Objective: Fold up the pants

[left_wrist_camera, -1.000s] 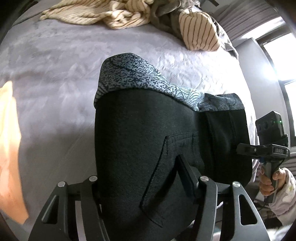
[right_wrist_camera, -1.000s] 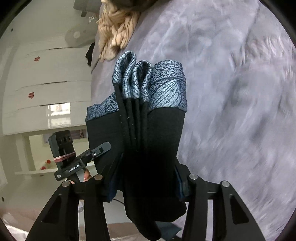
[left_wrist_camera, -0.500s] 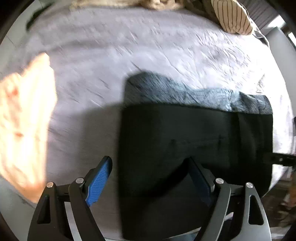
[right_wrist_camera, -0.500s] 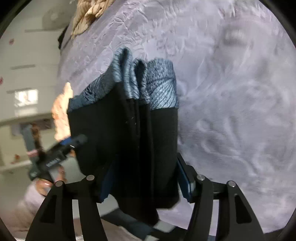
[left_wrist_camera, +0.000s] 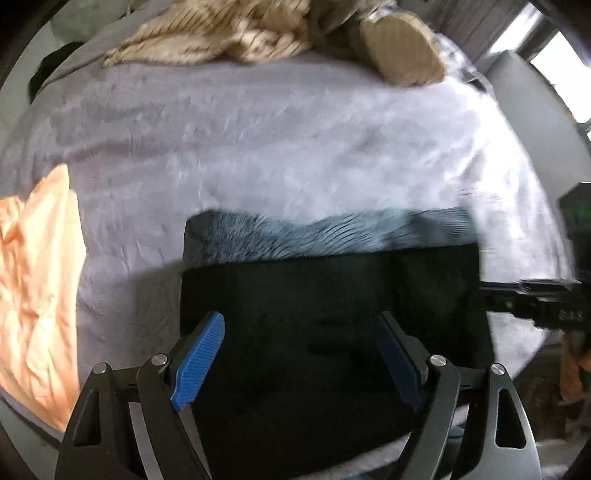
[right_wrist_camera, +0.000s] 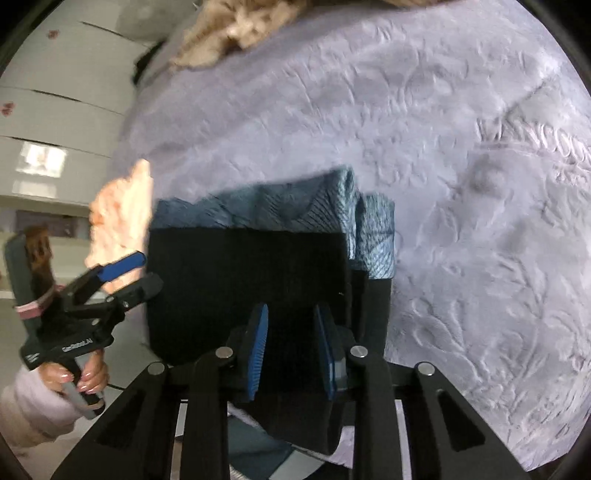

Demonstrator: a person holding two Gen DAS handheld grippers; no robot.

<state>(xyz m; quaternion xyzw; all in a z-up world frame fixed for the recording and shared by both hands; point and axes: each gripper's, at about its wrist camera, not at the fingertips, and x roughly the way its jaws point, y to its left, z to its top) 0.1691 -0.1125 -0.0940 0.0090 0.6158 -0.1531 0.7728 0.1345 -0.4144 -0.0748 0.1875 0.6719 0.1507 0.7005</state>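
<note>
The black pants (left_wrist_camera: 325, 295) lie folded on the lilac bedspread (left_wrist_camera: 258, 140), with a blue-grey patterned lining (left_wrist_camera: 332, 236) showing along the far edge. My left gripper (left_wrist_camera: 299, 339) is open wide just above the near part of the pants, holding nothing. In the right wrist view the pants (right_wrist_camera: 243, 280) lie flat, with the lining (right_wrist_camera: 314, 206) at the far side. My right gripper (right_wrist_camera: 291, 328) is partly open over the pants' near edge, gripping nothing. The left gripper also shows in the right wrist view (right_wrist_camera: 129, 273), open.
An orange garment (left_wrist_camera: 33, 288) lies at the bed's left edge. Beige striped clothes (left_wrist_camera: 221, 33) and a striped pillow (left_wrist_camera: 399, 55) are heaped at the far side. White cabinets (right_wrist_camera: 55, 92) stand beyond the bed. The bed's near edge runs just below the pants.
Both grippers have let go of the pants and opened. The pants, held up a second ago, now lie flat on the bed.
</note>
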